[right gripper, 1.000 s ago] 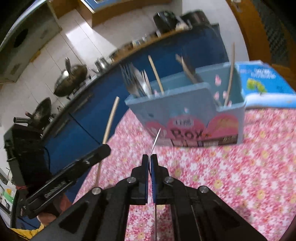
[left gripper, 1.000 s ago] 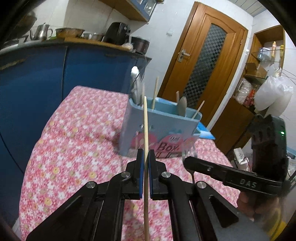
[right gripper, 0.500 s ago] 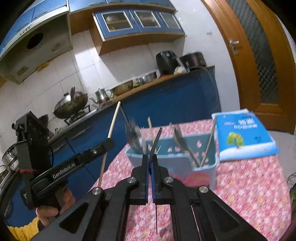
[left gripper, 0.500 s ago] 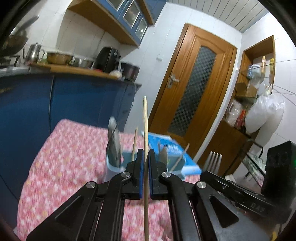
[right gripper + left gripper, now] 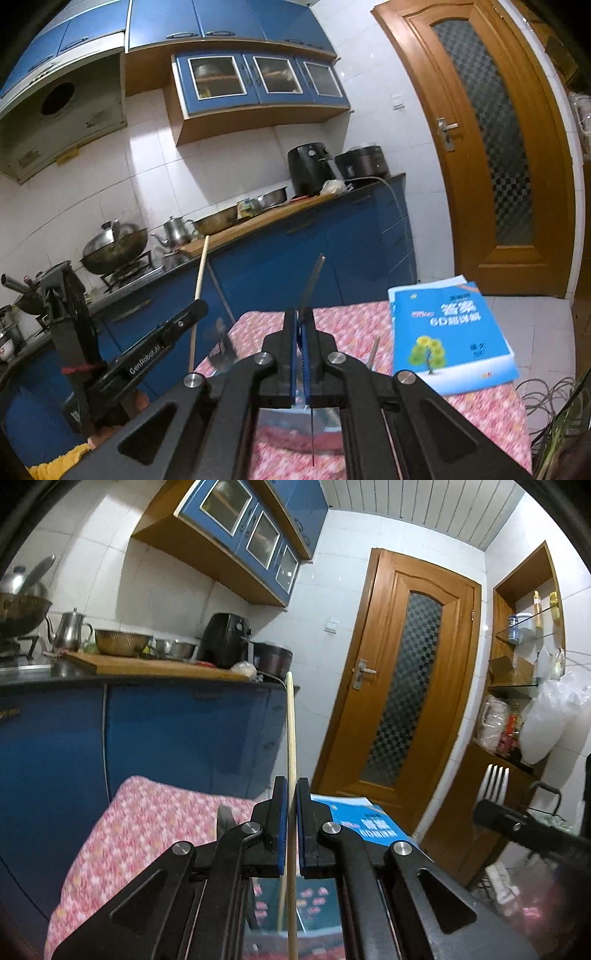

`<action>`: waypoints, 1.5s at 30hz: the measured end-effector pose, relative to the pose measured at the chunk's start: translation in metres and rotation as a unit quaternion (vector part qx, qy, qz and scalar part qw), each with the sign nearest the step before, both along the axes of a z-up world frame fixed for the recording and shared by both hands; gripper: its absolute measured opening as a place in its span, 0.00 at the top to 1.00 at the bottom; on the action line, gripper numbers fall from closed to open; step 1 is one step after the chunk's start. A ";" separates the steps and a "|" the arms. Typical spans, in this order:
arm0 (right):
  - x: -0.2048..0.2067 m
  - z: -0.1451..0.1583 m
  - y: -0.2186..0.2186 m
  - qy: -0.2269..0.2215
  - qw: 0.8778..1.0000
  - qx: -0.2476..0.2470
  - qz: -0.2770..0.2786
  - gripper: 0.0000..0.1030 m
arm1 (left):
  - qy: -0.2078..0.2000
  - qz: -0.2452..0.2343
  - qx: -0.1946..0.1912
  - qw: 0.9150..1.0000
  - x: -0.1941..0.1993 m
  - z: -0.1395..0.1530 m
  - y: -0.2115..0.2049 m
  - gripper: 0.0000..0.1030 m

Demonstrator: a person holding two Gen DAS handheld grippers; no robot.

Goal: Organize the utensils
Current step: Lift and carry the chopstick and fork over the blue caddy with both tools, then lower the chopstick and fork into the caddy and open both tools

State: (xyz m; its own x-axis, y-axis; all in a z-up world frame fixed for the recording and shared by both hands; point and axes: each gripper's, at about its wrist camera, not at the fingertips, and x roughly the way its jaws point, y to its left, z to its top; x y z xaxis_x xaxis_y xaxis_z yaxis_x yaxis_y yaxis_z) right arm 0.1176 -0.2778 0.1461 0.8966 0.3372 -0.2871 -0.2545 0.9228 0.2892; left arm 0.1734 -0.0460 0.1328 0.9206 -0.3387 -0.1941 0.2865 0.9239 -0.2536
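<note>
My left gripper (image 5: 291, 805) is shut on a wooden chopstick (image 5: 290, 734) that stands upright. It also shows in the right wrist view (image 5: 197, 314), with the chopstick (image 5: 200, 269) sticking up. My right gripper (image 5: 303, 325) is shut on a metal fork (image 5: 314, 280), seen edge-on; its tines (image 5: 493, 784) show in the left wrist view. The light blue utensil box (image 5: 317, 417) sits just below both grippers, mostly hidden by the fingers; its inside (image 5: 314, 901) shows under the left gripper. Blurred utensils (image 5: 221, 347) stand in it.
The table has a pink floral cloth (image 5: 140, 823). A blue book (image 5: 450, 332) lies at its far right. Blue kitchen cabinets (image 5: 147, 738) with pots and an air fryer stand behind. A wooden door (image 5: 402, 709) is at the right.
Both grippers have risen and moved forward over the box while holding their utensils. The box front has dropped out of sight below the fingers.
</note>
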 end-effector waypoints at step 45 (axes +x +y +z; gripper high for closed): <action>0.018 -0.026 0.011 0.014 1.000 -0.016 0.001 0.70 | -0.040 0.039 0.076 0.996 -0.035 -0.015 -0.013 0.64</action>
